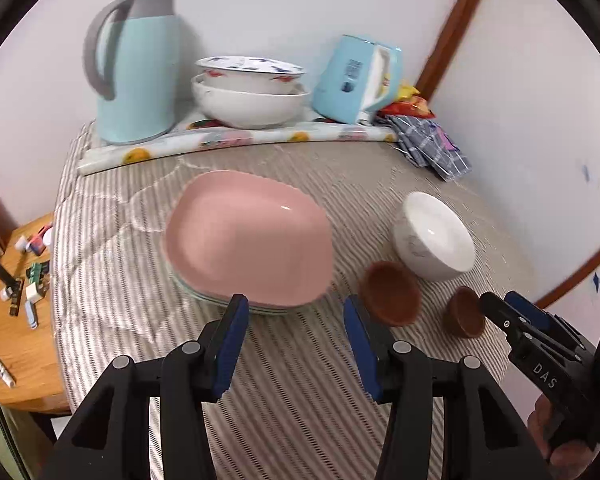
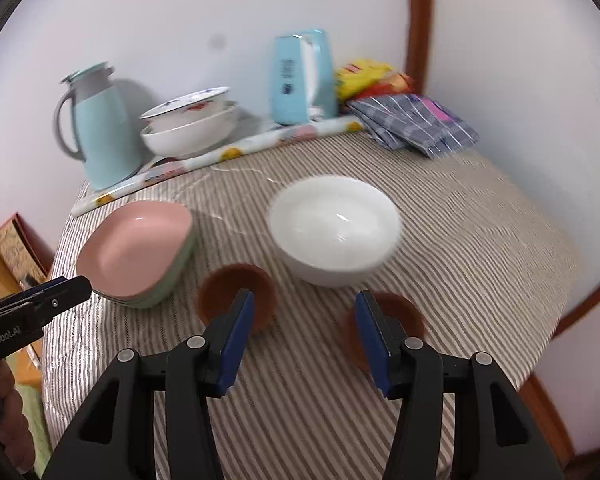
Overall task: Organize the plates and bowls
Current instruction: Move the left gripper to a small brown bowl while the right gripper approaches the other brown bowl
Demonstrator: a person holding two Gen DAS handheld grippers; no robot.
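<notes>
On the striped tablecloth, the left gripper is hovering released by the pink plate stack, its body reading "GenRobot.AI". Beside it, the right gripper, marked "DAS", is gaping empty between two brown cups, near the white bowl.

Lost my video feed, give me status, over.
Left gripper open, empty. Right gripper open, empty. Plates stacked; white bowl, two brown bowls loose on table. Nothing blocking.
</notes>
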